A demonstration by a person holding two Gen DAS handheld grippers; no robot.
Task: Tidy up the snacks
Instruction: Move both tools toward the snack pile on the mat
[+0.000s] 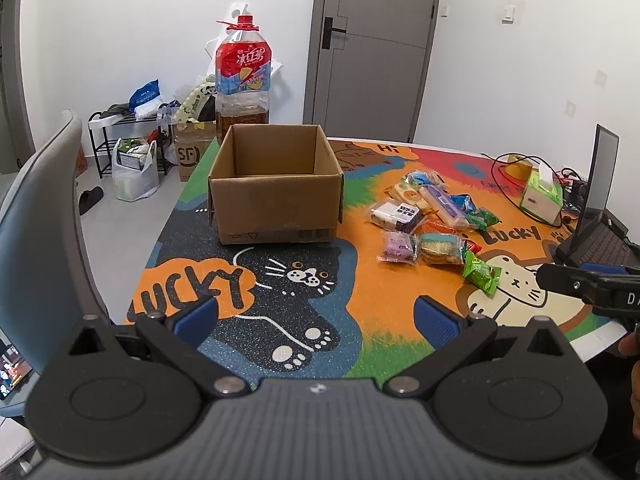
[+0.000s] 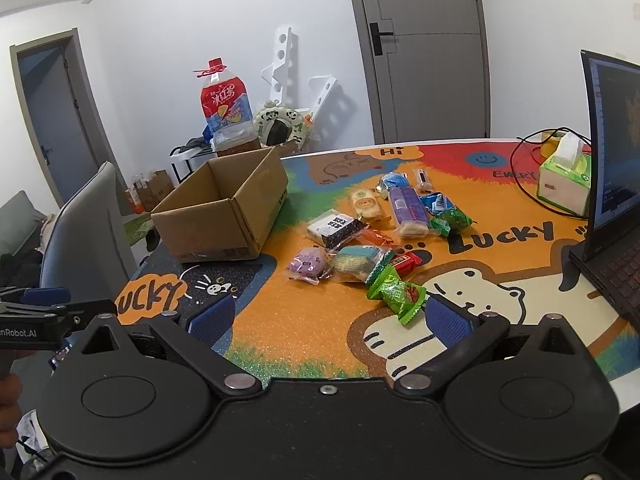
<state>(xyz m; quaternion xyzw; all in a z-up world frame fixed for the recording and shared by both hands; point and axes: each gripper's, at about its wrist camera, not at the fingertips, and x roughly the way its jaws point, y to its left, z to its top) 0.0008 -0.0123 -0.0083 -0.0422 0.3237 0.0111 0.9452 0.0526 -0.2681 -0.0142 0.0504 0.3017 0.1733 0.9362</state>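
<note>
An open, empty cardboard box stands on the colourful cartoon table mat. To its right lies a loose pile of several wrapped snacks. A green packet is the nearest one. My left gripper hovers open over the mat's near edge, in front of the box, holding nothing. My right gripper is open too, just short of the green packet, with its right finger beside it. Each gripper shows at the edge of the other's view.
A big iced-tea bottle stands behind the box. A tissue box, cables and an open laptop occupy the table's right side. A grey chair is at the left.
</note>
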